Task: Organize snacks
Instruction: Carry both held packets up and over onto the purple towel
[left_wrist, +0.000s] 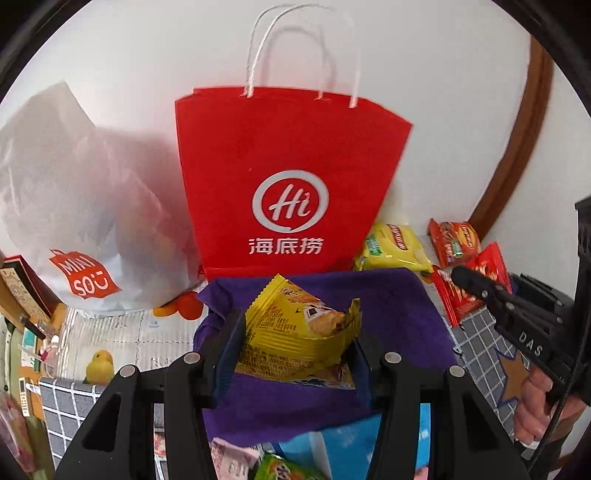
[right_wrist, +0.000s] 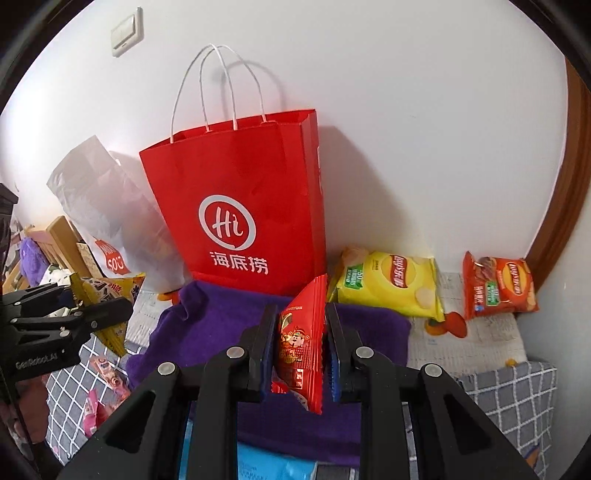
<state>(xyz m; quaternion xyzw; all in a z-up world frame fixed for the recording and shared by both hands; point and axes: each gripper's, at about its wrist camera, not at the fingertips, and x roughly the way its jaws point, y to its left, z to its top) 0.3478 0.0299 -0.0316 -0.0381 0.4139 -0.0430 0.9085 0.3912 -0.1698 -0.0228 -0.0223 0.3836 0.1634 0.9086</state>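
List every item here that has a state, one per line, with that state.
left gripper: shut on yellow snack packet
right gripper: shut on red snack packet
red paper bag: upright, top open
white plastic bag: standing, filled
yellow chip bag: lying flat, sealed
red chip bag: propped up, sealed

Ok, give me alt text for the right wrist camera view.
The right tool grips a flat red foil snack packet edge-on above a purple cloth. Behind stands a tall red paper carrier bag, with yellow and orange crisp bags beside it.
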